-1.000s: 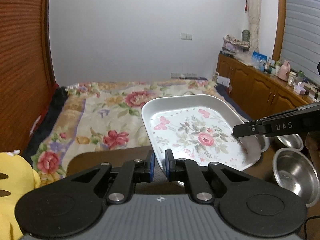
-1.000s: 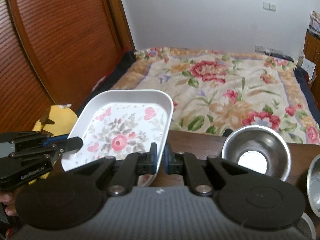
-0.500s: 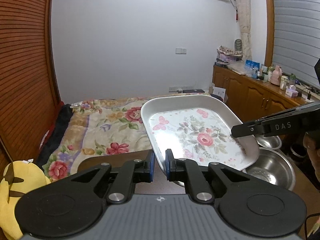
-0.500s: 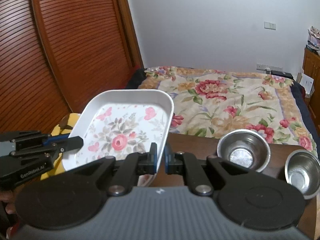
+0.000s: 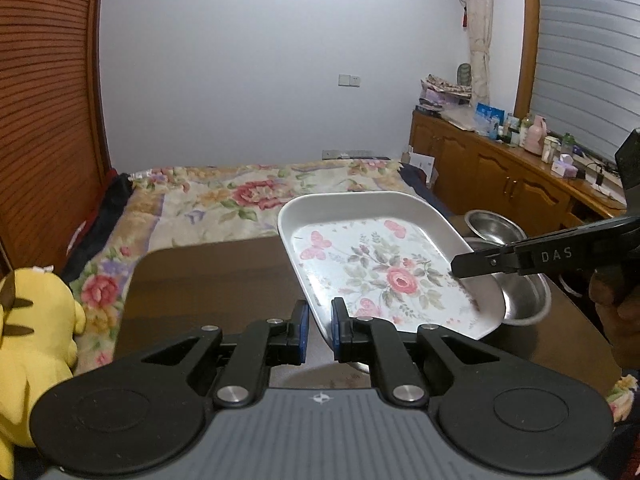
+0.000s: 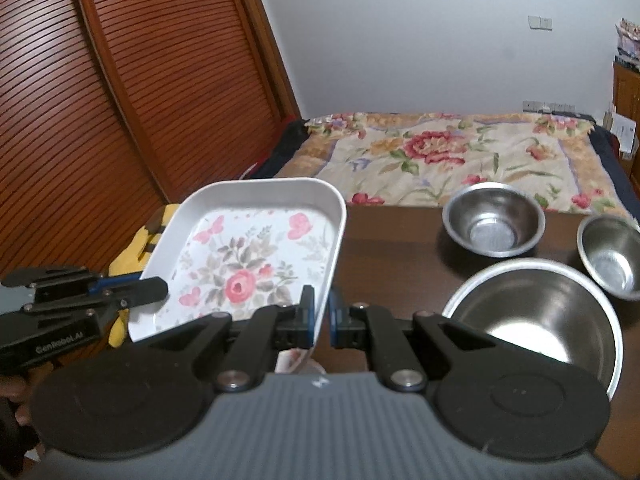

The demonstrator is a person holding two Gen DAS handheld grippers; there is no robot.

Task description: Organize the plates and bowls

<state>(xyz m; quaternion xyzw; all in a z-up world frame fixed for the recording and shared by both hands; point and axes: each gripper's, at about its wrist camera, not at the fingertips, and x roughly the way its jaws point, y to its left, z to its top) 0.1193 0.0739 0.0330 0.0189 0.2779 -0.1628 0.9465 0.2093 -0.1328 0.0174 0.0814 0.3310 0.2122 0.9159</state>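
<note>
Above table (image 6: 400, 240), both tools, left (image 5: 317, 330) & right (image 6: 320, 318), clamp floral tray (image 5: 372, 268) edges, long axis pointing toward bed.

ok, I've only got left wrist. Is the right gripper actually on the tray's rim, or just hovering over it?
Observer: On it. In the right wrist view the right gripper has a finger on either side of the floral tray at its side rim, closed onto it.
Operator: Bowl count? I see two, partly hidden.
Observer: Three steel ones on the table: the large bowl nearest, then the far small bowl and the right small bowl beyond it.
Operator: Any nested?
Observer: None nested, and each is empty.
</note>
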